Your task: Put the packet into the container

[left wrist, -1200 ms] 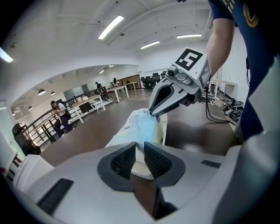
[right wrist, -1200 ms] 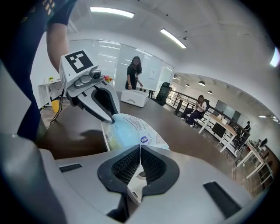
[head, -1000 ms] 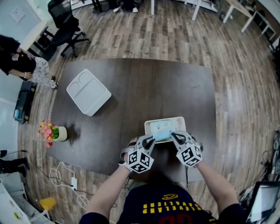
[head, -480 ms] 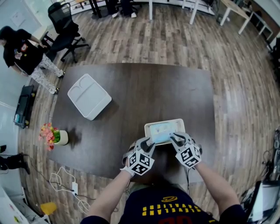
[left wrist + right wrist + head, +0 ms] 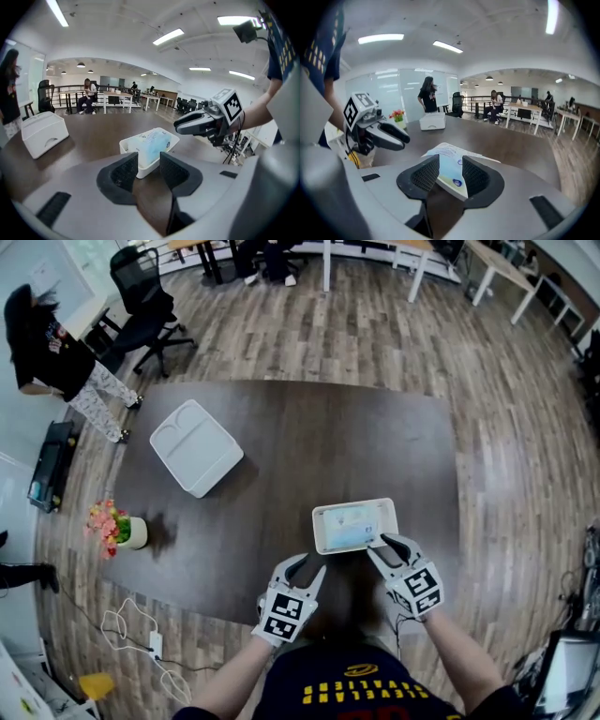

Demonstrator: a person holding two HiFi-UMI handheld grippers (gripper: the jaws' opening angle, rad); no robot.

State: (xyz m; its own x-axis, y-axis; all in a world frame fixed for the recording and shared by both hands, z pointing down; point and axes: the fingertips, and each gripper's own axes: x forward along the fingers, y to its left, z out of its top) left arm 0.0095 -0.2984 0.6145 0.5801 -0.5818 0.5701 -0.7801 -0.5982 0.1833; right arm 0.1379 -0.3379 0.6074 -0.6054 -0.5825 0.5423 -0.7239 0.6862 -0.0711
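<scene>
A white rectangular container (image 5: 322, 538) stands near the table's front edge, and the pale blue packet (image 5: 352, 520) lies inside it. My left gripper (image 5: 307, 567) hovers just short of its near left corner. The jaws have just been opening and stand open, with nothing between them. My right gripper (image 5: 383, 547) is at the near right corner, its jaws also just opened. In the left gripper view the packet (image 5: 153, 142) shows beyond my left gripper (image 5: 149, 171). In the right gripper view the packet (image 5: 449, 168) lies past my right gripper (image 5: 450, 176), loose between the pads.
An upturned white tray (image 5: 196, 447) lies at the table's far left. A small flower pot (image 5: 117, 526) stands at the left edge. A person (image 5: 52, 343) and an office chair (image 5: 142, 292) are beyond the table. Cables (image 5: 131, 620) lie on the floor.
Both grippers have let go of the packet and drawn back from the container toward me, rising and rolling. Their jaws went from closed to open. The person at the left has walked.
</scene>
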